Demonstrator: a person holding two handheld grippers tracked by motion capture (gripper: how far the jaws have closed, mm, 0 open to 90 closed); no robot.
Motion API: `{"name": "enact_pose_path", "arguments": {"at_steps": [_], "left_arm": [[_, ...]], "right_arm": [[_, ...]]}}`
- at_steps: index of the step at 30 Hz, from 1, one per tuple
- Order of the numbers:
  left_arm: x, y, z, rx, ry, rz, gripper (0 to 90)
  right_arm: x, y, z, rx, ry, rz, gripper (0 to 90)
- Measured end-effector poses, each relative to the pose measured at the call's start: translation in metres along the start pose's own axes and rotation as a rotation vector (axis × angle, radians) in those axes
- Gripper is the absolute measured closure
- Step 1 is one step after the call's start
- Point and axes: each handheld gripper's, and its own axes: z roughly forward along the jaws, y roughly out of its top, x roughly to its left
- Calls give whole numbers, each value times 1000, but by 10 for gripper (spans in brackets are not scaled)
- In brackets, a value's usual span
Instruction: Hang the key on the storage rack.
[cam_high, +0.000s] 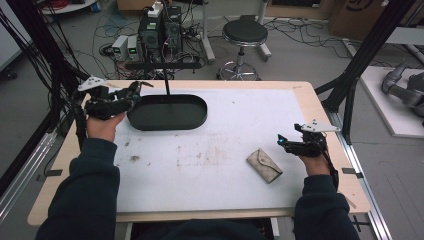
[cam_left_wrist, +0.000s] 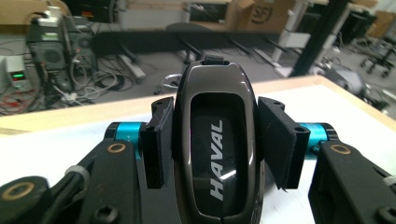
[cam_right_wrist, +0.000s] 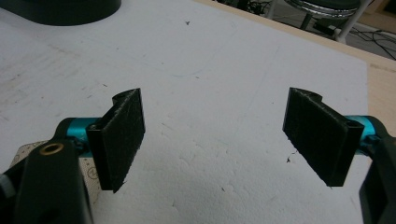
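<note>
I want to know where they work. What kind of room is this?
Probably a robotics lab or workshop. Cables sprawl over the floor beside stacked electronics boxes, a round stool stands behind the work table, and cardboard boxes sit at the back.

A pale wooden worktop carries a stained white mat over most of its top, with a black oval tray lying toward the far left corner and a small beige pouch nearer the front right.
</note>
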Motion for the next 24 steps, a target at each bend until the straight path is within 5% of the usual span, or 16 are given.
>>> {"name": "enact_pose_path", "arguments": {"at_steps": [10,24], "left_arm": [[27,15,3,-15,65,-53,484],[29,23,5,-10,120,-70,485]], "right_arm": [[-1,0,0,1,-2,-1,213],[-1,0,0,-1,-4,2,213]]}}
